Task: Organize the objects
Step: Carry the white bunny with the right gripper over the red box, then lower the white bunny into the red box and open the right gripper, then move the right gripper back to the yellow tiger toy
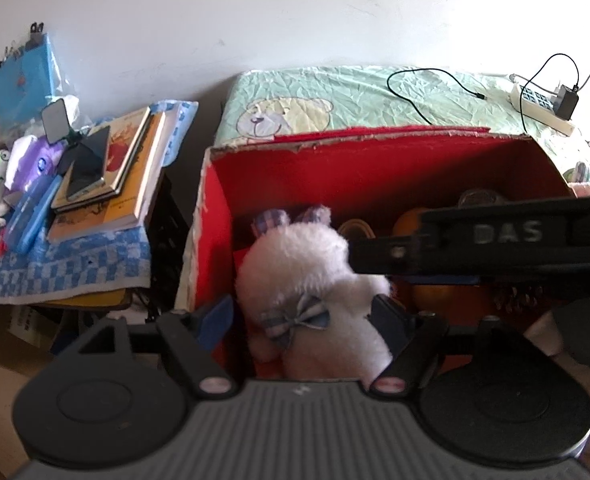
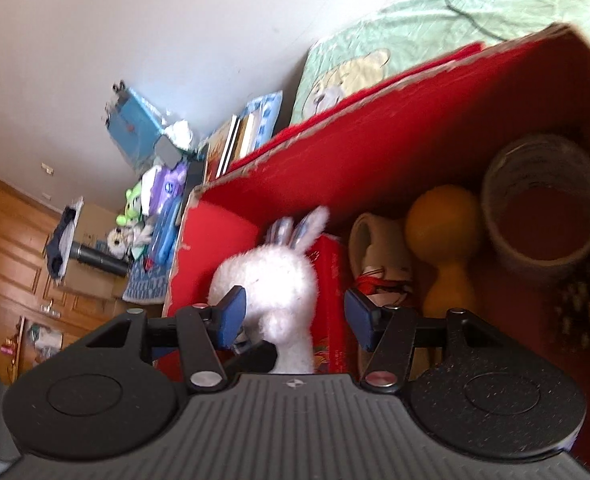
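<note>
A white plush bunny (image 1: 307,276) with checked ears and a blue bow hangs over the open red cardboard box (image 1: 375,148). My left gripper (image 1: 303,316) is shut on its body, with the plush filling the gap between the pads. My right gripper (image 2: 293,316) stands open on either side of the bunny (image 2: 271,276), just below its head, and its black side bar (image 1: 495,240) crosses the left wrist view. Inside the red box (image 2: 375,120) lie an orange gourd-shaped thing (image 2: 443,240), a wide round tub (image 2: 543,216), a white ceramic piece (image 2: 379,256) and a small red carton (image 2: 331,280).
To the left of the box, a low table with a blue checked cloth (image 1: 63,268) carries stacked books (image 1: 123,176), a phone and several small toys. Behind the box is a bed with a green bear blanket (image 1: 335,96), a power strip (image 1: 543,108) and a cable. Wooden cabinets (image 2: 11,248) stand far left.
</note>
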